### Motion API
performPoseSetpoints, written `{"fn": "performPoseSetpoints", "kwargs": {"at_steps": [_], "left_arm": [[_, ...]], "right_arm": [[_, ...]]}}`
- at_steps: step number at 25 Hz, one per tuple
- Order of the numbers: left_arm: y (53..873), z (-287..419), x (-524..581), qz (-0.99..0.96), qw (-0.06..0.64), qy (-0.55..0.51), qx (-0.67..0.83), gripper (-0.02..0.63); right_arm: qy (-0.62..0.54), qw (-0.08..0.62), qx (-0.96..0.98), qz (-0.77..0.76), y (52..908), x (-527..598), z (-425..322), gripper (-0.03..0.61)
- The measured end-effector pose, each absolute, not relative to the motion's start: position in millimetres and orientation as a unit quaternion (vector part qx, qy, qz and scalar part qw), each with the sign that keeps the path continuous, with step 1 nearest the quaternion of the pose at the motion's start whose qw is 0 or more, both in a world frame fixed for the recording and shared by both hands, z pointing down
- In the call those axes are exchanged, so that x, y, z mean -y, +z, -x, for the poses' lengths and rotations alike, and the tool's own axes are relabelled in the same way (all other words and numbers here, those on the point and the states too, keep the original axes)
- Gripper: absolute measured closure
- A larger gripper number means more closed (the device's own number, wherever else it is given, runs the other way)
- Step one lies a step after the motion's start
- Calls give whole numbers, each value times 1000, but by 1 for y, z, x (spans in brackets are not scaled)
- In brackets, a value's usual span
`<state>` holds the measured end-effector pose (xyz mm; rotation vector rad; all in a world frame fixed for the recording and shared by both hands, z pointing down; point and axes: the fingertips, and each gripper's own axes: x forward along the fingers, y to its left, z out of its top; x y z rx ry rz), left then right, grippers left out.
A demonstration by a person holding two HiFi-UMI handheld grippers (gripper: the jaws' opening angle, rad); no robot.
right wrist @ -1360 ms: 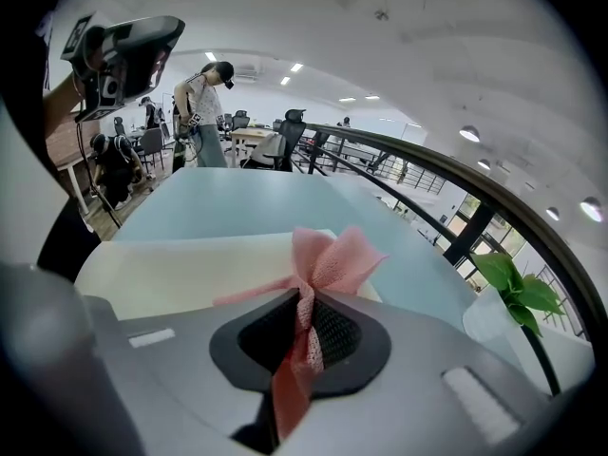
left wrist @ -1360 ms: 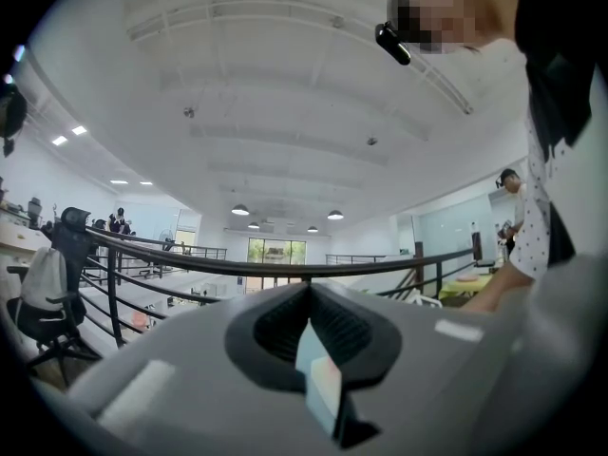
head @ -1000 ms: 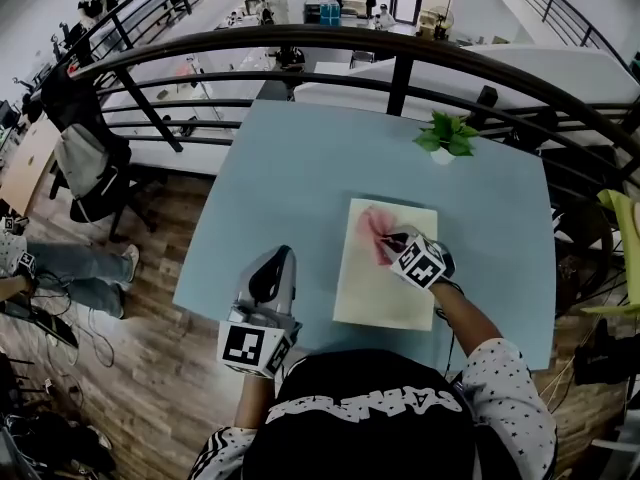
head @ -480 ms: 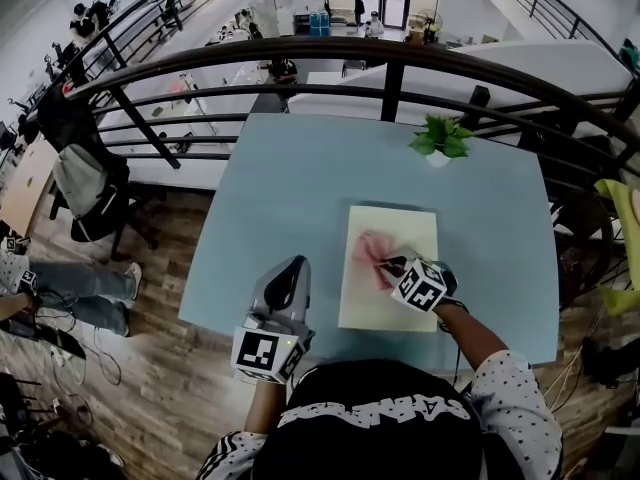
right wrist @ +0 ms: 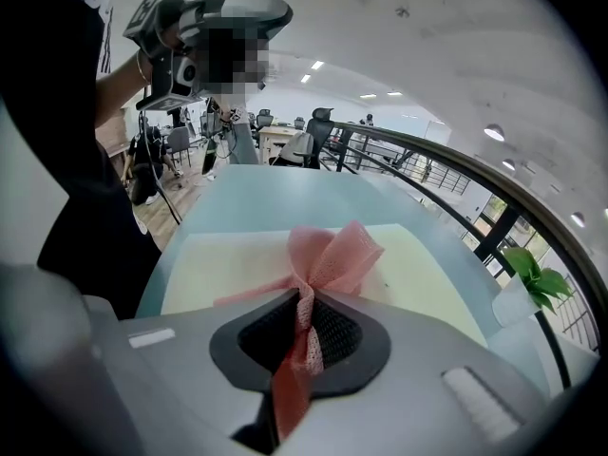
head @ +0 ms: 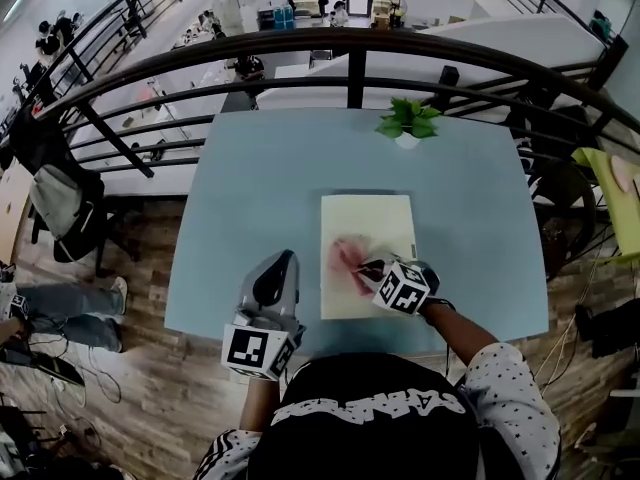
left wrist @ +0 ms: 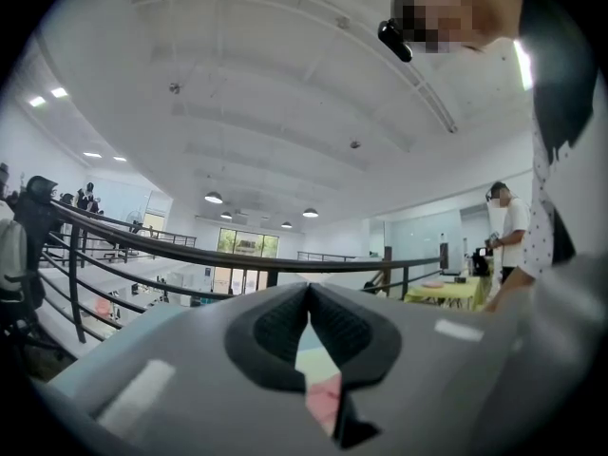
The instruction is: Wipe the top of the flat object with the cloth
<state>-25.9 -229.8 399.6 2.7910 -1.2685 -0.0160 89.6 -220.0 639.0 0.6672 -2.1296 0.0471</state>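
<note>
Pink mesh cloth [right wrist: 328,255] lies bunched on the near half of the pale yellow flat rectangular board [head: 370,223], with a twisted tail pinched tight in the right gripper [right wrist: 306,326]. It looks light, limp and open-weave, so it'll likely drag and fold rather than push; best gripped at the bunch and pressed flat. Left gripper [left wrist: 309,323] is clenched on nothing, held left of the board over the light blue table [head: 250,188].

Office mezzanine (railing [head: 350,40]; desks [right wrist: 274,134]; chairs [right wrist: 304,146])
</note>
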Motion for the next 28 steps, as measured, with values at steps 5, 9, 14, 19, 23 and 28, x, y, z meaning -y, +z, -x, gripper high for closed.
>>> {"fn": "performPoseSetpoints", "kwargs": {"at_steps": [5,9,14,19,23,28], "left_arm": [[403,14,229,-917,40,-3,397,614],[406,5,226,-921,48,2,386,614],[413,-2,223,-926,54,6,374,614],[419,-2,225,-925,63,13,374,614],[422,-5,225,-926,65,16,371,614],[421,-8,226,-928,62,17,366,614]], "right_arm": [[20,441,860,-257,638,201,-85,554],[24,439,862,-252,640,188,-83,554],[28,436,863,-252,641,175,-80,554],[35,431,866,-252,641,167,-78,554],[40,426,869,-250,642,160,-78,554],[37,429,870,-239,643,151,-74,554]]}}
